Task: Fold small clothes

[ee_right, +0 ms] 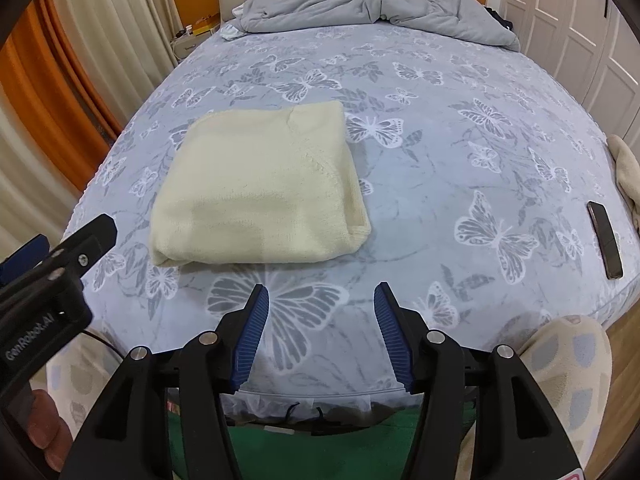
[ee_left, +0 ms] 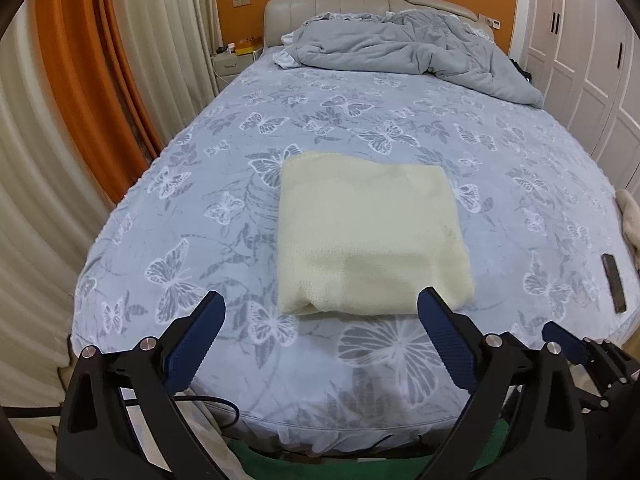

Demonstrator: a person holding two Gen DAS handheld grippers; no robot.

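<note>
My left gripper (ee_left: pixel 320 300) stood wide apart, my right gripper (ee_right: pixel 320 292) spread, both empty. The folded cream garment (ee_left: pixel 370 236) lay flat on the bedsheet (ee_left: pixel 500 184), just beyond my fingertips, untouched.

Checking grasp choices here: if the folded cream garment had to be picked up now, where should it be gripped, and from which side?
Probably the near right corner of the cream garment, approached from the bed's near edge. There the layers end in a thick rolled hem that stands a little off the sheet, giving open jaws something to close on. The top is flat and offers no such edge.
</note>
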